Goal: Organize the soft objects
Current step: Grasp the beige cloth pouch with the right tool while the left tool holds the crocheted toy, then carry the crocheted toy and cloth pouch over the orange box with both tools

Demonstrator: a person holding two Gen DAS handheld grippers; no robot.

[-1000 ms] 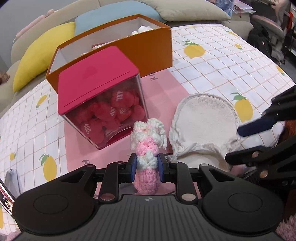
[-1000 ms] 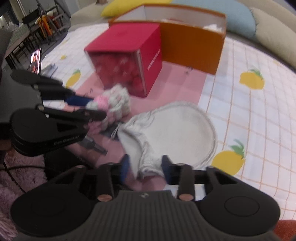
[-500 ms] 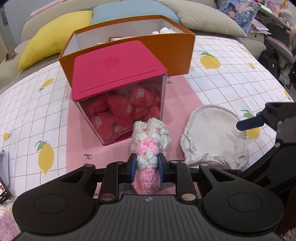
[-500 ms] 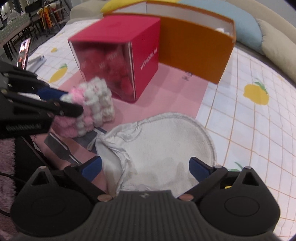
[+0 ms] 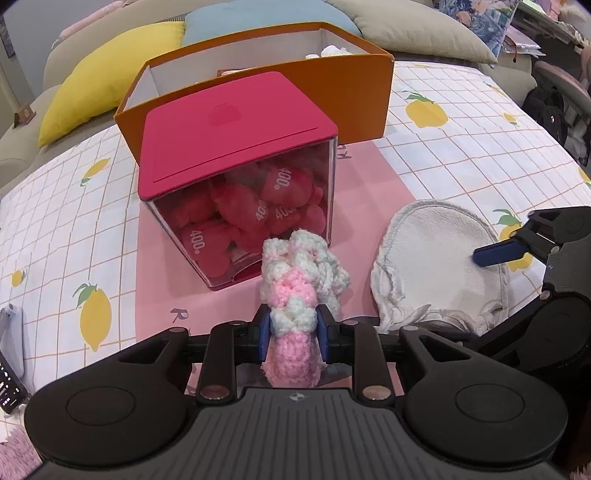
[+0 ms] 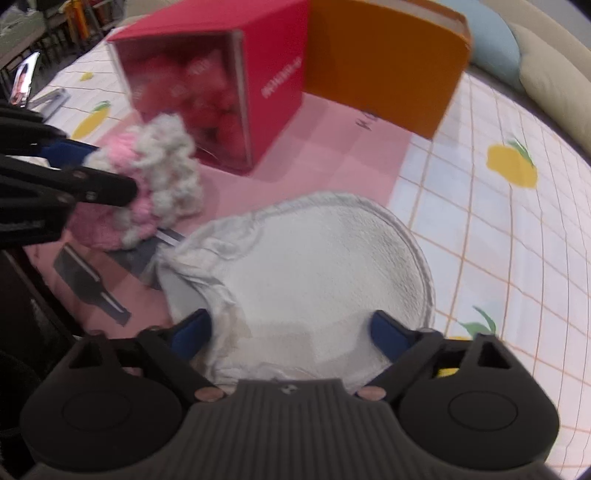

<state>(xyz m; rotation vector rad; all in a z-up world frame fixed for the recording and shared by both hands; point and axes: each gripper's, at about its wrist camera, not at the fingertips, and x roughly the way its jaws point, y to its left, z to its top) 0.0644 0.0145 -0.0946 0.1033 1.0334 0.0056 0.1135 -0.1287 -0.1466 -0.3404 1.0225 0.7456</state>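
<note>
Soft, knobbly crochet piece point(image 5: 291, 295) in pink and white yarn, roughly tube-shaped with a ruffled white top, clamped upright between the blue pads of the left gripper point(image 5: 291, 332) and raised above the pink mat point(image 5: 369, 177). Just to its right, lying flat on the mat and the tablecloth, a cream cloth mitt point(image 6: 321, 273): rounded like a half-oval, nubbly terry surface, stitched rim, its open cuff crumpled and gathered at the near end. Right gripper point(image 6: 291, 330) spread wide over that cuff, one blue pad at each side of the cloth and neither pressing it; jaws just drawn in a little from their widest, mitt between them. Behind the crochet piece, a clear hard-walled cube box point(image 5: 240, 206) with a glossy crimson lid, shut, packed with plump red plush hearts point(image 5: 236, 221) printed "400" in white. Touching its back, an open orange cardboard box point(image 5: 354, 88) with white inner walls, something white and soft showing above the far rim, too little visible to name. Underneath all, a smooth white tablecloth point(image 5: 461, 155) with an orange grid and yellow lemons. Beyond the table edge, puffy cushions: yellow point(image 5: 103, 85), pale blue point(image 5: 258, 18), olive point(image 5: 413, 29). At the far left edge, a phone point(image 5: 9, 384), partly cut off.
</note>
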